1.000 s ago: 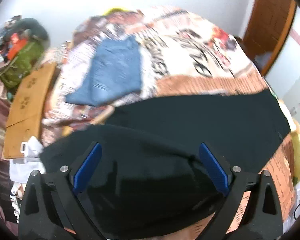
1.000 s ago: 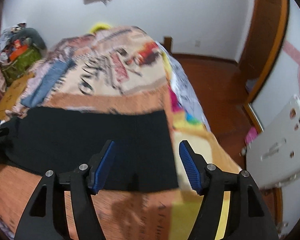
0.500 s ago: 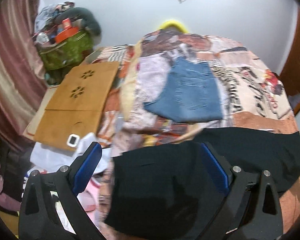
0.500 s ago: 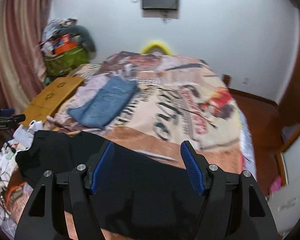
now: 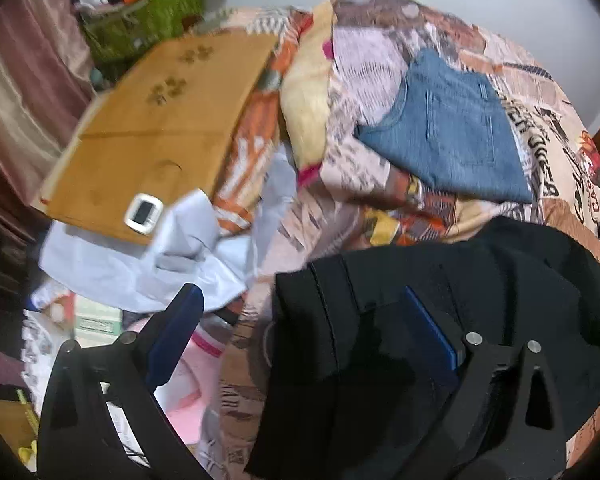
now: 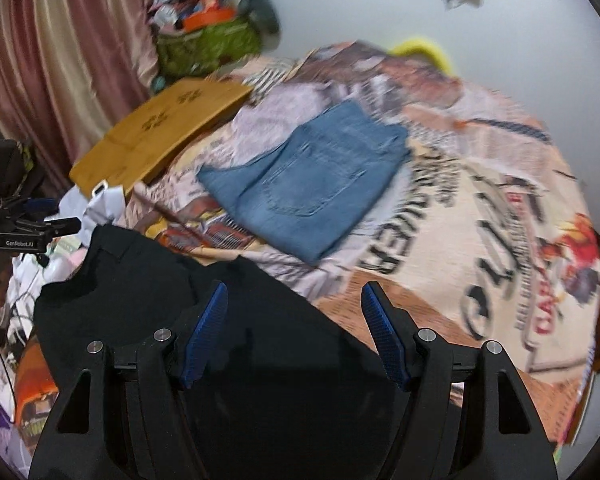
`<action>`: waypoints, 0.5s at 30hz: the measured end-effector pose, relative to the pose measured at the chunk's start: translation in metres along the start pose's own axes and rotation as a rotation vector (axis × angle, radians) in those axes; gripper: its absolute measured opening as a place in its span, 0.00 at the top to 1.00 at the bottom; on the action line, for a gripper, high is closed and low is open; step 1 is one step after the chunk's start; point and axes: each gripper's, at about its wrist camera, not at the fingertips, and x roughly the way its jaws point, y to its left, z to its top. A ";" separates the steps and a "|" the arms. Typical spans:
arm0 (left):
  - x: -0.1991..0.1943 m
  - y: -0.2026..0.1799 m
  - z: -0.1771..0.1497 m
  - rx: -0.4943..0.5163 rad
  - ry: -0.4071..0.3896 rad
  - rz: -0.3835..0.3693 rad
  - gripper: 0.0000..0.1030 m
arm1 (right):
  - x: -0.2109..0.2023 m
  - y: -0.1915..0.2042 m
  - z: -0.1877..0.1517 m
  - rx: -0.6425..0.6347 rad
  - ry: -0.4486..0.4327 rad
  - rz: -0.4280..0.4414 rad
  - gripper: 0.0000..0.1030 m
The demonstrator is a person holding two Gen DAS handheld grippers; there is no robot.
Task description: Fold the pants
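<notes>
Black pants (image 5: 440,304) lie on the patterned bedspread at the near edge of the bed; they also show in the right wrist view (image 6: 236,320). Their waistband end lies at the left, by the bed's edge. My left gripper (image 5: 300,328) is open, hovering over the waistband end, its right finger over the cloth. My right gripper (image 6: 294,332) is open above the middle of the black pants, holding nothing. The left gripper (image 6: 28,224) shows at the far left of the right wrist view.
Folded blue jeans (image 5: 448,128) lie further back on the bedspread (image 6: 480,184). A wooden board (image 5: 160,128) with a small white device (image 5: 143,213) sits left of the bed, over white cloth (image 5: 148,256). A green bag (image 6: 204,46) and a curtain (image 6: 52,60) stand at the left.
Both grippers have swung left, from the leg end of the black pants toward the waistband end. The pants look bunched shorter than before. Both grippers stay open.
</notes>
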 end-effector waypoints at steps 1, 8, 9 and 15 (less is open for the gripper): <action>0.006 0.000 0.000 -0.003 0.012 -0.015 0.04 | 0.012 0.002 0.003 -0.011 0.021 0.009 0.36; 0.047 -0.012 0.001 -0.007 0.092 -0.142 0.20 | 0.071 0.011 0.015 -0.054 0.159 0.063 0.37; 0.049 -0.014 0.002 -0.007 0.093 -0.150 0.21 | 0.079 0.013 0.016 -0.059 0.179 0.073 0.37; 0.048 -0.019 0.002 0.012 0.066 -0.192 0.31 | 0.109 0.018 0.016 -0.049 0.264 0.126 0.53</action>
